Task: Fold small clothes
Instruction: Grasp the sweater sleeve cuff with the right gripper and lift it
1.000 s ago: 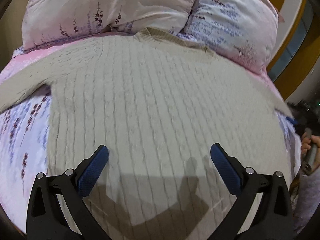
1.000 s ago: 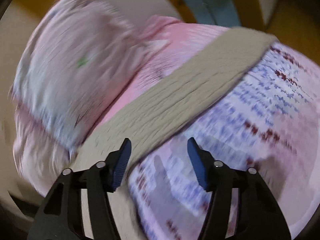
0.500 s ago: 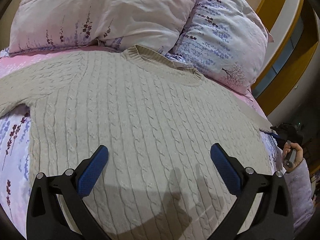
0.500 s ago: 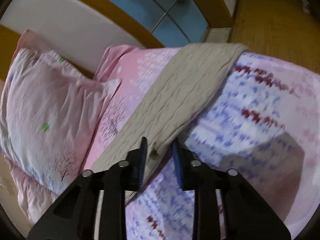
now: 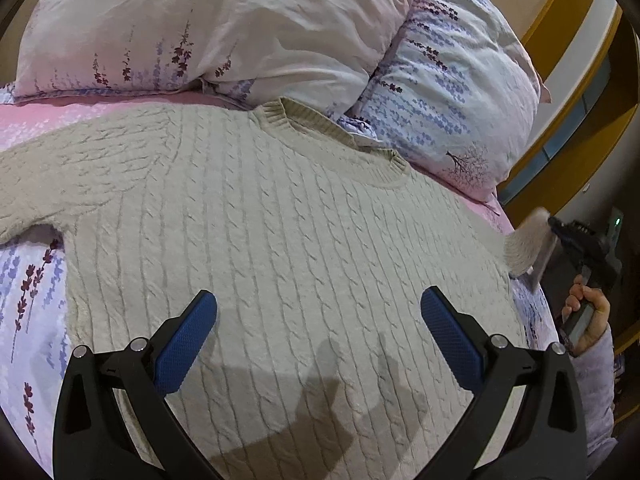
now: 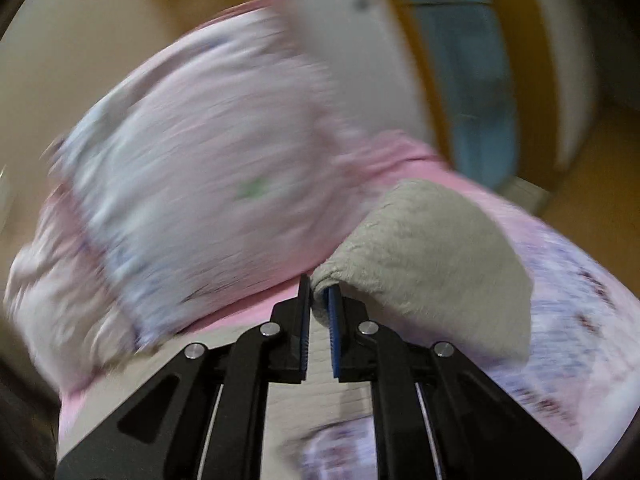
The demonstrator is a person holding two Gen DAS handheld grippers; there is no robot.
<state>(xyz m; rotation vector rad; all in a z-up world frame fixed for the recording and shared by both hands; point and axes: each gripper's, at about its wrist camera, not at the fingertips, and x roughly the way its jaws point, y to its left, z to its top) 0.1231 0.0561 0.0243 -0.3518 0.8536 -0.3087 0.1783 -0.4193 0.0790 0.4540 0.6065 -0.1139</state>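
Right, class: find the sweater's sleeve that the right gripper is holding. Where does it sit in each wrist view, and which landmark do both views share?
Left wrist view: the sleeve lifts off the bed at the far right edge, pinched by the right gripper.
Right wrist view: the sleeve fills centre-right, bunched between the right gripper's shut pads.
Shared landmark: the floral pillow, blurred in the right view.

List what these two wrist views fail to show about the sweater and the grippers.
- Sweater hem: left wrist view, cut off by the bottom edge and the left gripper.
- Left sleeve end: left wrist view, runs off the left edge.
- Pillows: right wrist view, motion blur smears the print.
- Right sleeve cuff: right wrist view, folded over where the right gripper pinches it.
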